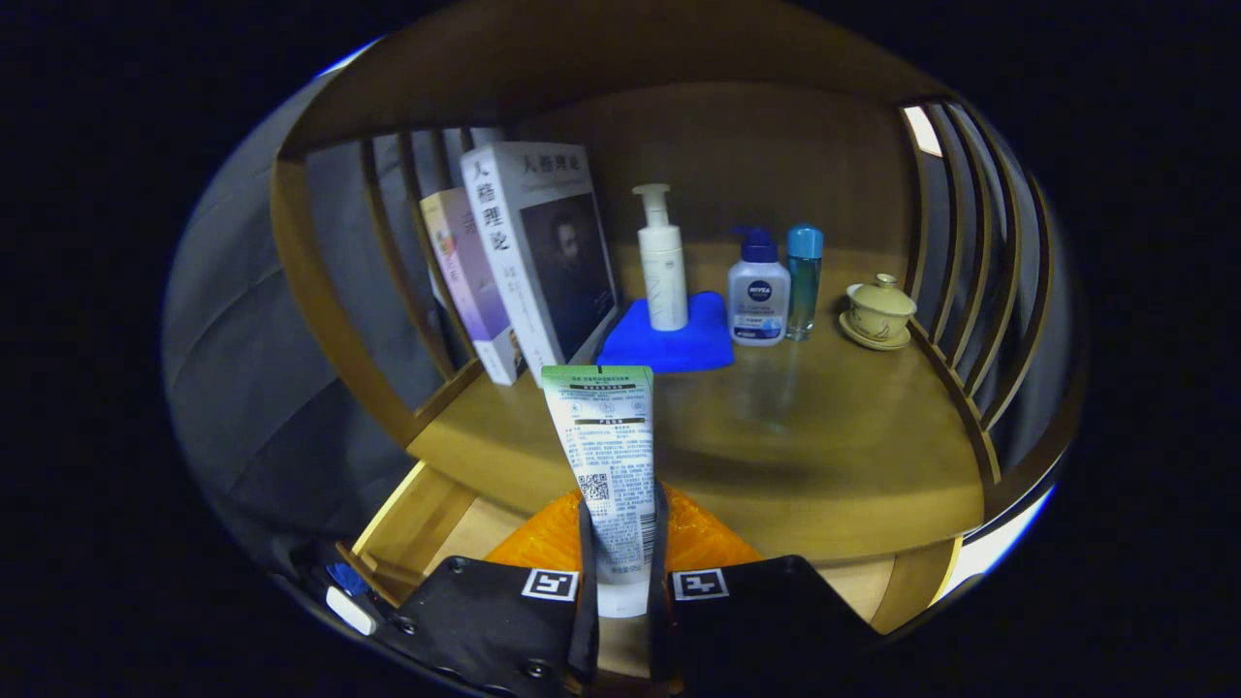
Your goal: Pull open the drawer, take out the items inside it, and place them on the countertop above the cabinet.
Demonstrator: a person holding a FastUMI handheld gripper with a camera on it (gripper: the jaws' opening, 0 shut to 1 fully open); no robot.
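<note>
My gripper (620,567) is shut on a white tube with a green end (601,446), which stands up between the fingers and reaches over the front of the wooden countertop (834,456). Below and behind the fingers the drawer (417,523) is pulled open, and its light wooden side wall shows to the left of them. Something orange (538,543) lies in the drawer just under the fingers, partly hidden by them.
At the back of the countertop stand two upright books (528,252), a white pump bottle (663,262) on a blue cloth (679,344), a blue-capped lotion bottle (758,291), a slim teal bottle (803,281) and a lidded cup on a saucer (879,310). Slatted wooden sides close in both ends.
</note>
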